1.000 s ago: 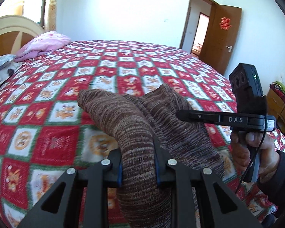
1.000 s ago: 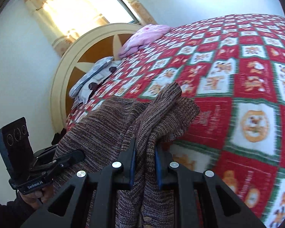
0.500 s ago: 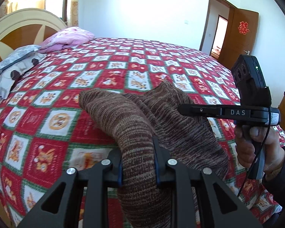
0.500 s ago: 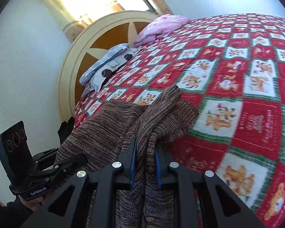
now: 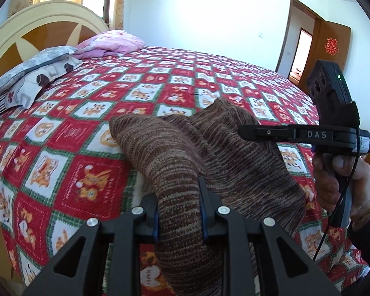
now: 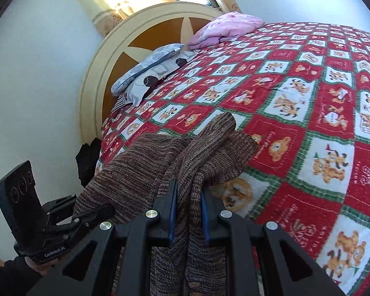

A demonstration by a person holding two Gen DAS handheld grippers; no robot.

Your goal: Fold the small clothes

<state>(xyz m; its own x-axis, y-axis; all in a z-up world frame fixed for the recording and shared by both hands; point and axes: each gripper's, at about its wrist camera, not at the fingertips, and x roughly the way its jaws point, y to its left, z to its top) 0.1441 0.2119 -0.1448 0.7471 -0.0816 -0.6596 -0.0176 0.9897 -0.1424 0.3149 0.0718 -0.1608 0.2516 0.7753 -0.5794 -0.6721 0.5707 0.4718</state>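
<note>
A brown striped knit sweater (image 5: 224, 153) hangs between both grippers above the near edge of the bed. My left gripper (image 5: 178, 197) is shut on a thick bunch of the knit, which bulges up between the blue pads. In the right wrist view the same sweater (image 6: 165, 162) drapes forward, and my right gripper (image 6: 188, 197) is shut on a fold of it near a buttoned edge. The right gripper also shows in the left wrist view (image 5: 249, 132), clamped on the sweater's far side. The left gripper appears low left in the right wrist view (image 6: 96, 212), gripping the cloth.
The bed carries a red, white and green cartoon quilt (image 5: 111, 103). Grey patterned pillows (image 5: 34, 74) and a pink one (image 5: 111, 43) lie by the cream and wood headboard (image 6: 106, 56). A wooden door (image 5: 330, 49) stands open at the right. A hand (image 5: 333, 180) holds the right gripper's handle.
Both grippers have swung sideways along the bed with the sweater still held; the headboard and pillows have come further into both views. Neither grip has changed.
</note>
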